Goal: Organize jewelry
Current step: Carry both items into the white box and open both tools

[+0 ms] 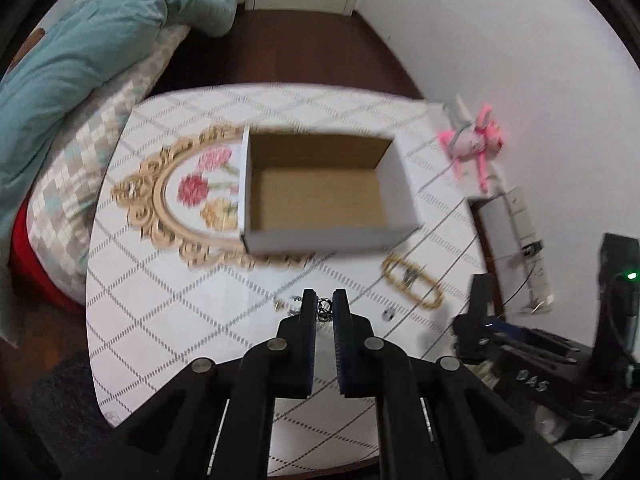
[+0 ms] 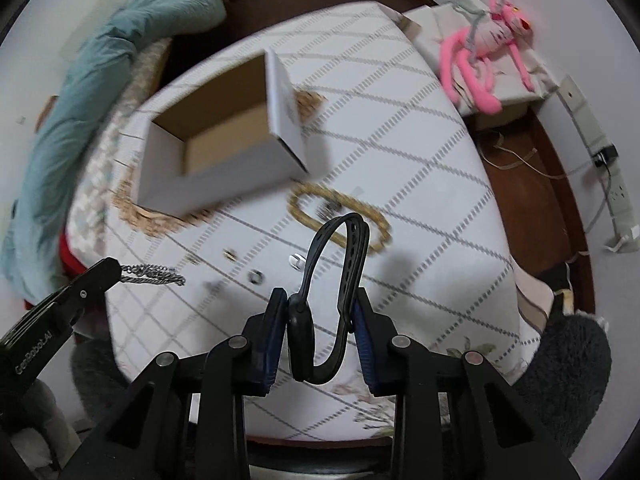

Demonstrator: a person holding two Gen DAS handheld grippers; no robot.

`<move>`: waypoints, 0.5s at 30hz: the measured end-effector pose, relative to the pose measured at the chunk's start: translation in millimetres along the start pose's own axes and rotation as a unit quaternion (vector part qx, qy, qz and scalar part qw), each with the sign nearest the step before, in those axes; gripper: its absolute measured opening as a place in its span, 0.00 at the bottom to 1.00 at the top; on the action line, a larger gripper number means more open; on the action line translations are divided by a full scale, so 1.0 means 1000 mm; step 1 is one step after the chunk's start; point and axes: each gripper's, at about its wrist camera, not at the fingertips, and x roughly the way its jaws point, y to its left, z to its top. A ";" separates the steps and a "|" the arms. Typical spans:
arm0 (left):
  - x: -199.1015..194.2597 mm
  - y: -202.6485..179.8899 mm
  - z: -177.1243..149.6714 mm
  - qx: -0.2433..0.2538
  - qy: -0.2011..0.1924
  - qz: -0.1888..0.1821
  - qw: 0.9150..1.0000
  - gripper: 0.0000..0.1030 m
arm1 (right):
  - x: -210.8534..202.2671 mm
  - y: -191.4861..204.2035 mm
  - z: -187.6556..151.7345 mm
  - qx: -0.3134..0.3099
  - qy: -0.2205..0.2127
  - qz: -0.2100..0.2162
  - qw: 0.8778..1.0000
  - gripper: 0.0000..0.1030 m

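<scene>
An open white cardboard box [image 1: 320, 188] with a brown inside stands on the white checked table [image 1: 168, 312]; it also shows in the right wrist view [image 2: 224, 132]. My left gripper [image 1: 323, 300] is shut on a dark metal chain [image 1: 324, 312], which hangs from its tips in the right wrist view [image 2: 154, 274]. My right gripper [image 2: 320, 312] is shut on a black watch with a looped strap [image 2: 340, 280], held above the table. A gold bracelet [image 1: 412, 282] lies right of the box, also in the right wrist view [image 2: 340, 220]. Small rings [image 2: 256, 276] lie loose.
A gold-framed embroidered oval [image 1: 184, 196] lies under the box's left side. A pink plush toy [image 2: 484, 40] lies beyond the table's right edge. A bed with a teal duvet [image 1: 80, 60] borders the left. A power strip [image 2: 600, 168] lies on the floor.
</scene>
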 end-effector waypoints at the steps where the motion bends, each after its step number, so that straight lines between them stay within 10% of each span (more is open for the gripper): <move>1: -0.005 -0.001 0.009 -0.001 -0.005 -0.008 1.000 0.05 | -0.004 0.004 0.008 -0.005 -0.004 0.010 1.000 0.33; 15: 0.025 0.022 0.113 -0.020 0.008 -0.038 0.999 0.06 | 0.010 0.063 0.124 -0.066 -0.017 0.033 0.997 0.35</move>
